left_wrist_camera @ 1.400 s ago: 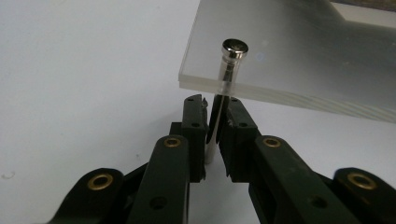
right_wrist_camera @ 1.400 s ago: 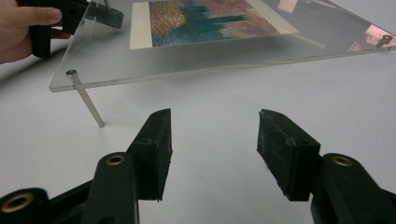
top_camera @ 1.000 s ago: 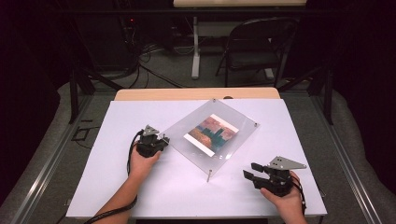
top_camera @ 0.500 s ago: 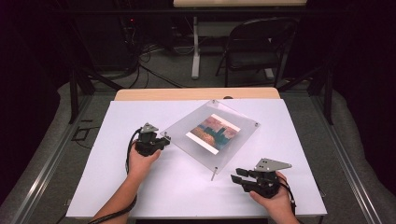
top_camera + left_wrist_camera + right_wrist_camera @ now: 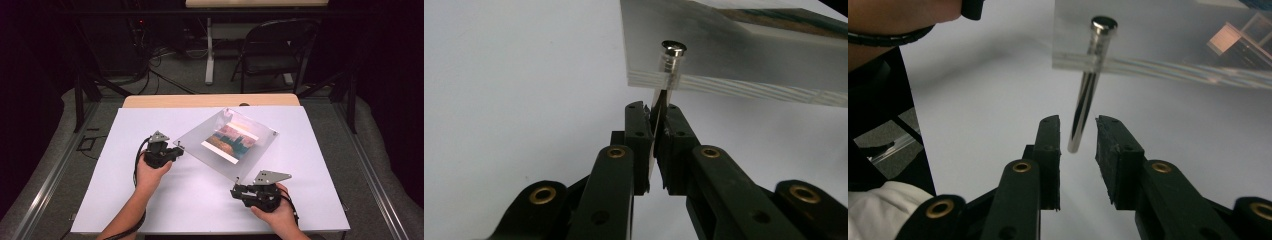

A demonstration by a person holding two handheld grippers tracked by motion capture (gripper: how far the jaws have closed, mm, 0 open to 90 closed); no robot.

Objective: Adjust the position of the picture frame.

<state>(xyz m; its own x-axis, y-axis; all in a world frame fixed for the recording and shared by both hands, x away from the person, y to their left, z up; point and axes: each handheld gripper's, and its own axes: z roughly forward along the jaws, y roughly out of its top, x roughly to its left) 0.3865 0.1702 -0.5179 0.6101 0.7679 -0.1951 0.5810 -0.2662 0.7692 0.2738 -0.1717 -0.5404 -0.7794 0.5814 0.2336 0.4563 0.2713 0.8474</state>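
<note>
Clearly a risk of tipping: acrylic frame held tilted above the table, left claw clamped on the metal leg at one frame corner, right claw just closing, not yet pinching the pin hanging between its jaws. Possible miss or bent pin. Gap plain in right gripper view, hidden from high view.

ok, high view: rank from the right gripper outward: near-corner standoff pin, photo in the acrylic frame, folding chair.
1. Near-corner standoff pin: at the right gripper, between its jaws, which have just been closing.
2. Photo: mid-table, inside the acrylic frame.
3. Folding chair: on the floor beyond the table's far edge.
</note>
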